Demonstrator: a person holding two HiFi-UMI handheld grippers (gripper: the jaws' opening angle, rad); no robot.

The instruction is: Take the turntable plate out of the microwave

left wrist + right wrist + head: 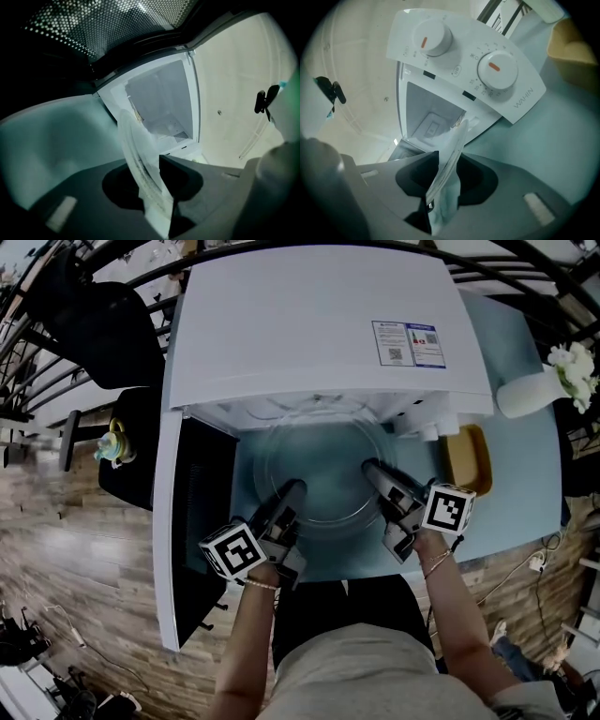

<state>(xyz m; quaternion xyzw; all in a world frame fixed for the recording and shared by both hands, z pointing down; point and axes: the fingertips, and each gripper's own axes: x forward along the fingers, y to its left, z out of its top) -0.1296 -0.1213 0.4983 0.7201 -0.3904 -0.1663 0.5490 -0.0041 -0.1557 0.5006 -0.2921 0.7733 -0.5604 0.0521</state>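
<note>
Before the open microwave [319, 324], the glass plate [323, 465] is held level above the table [525, 437], one gripper at each side.

- **Plate.** It lies just in front of the cavity mouth. Its far rim sits at the microwave's front edge, and no view shows whether that rim is inside or outside the cavity. Its near rim is over the table.
- **Left gripper [292, 491].** Its jaws are clamped on the plate's left rim. In the left gripper view the glass runs edge-on between them, toward the white cavity.
- **Right gripper [372, 468].** Its jaws are pinched on the plate's right rim. In the right gripper view the glass stands edge-on between them, below two knobs [498, 69] with orange marks.
- **Door [178, 549].** It is swung fully open to the left, with its dark inner face toward the plate.
- **Other things on the table.** A yellow dish [469, 457] lies just right of the microwave. A white vase [530, 392] of flowers lies on its side farther right.
</note>
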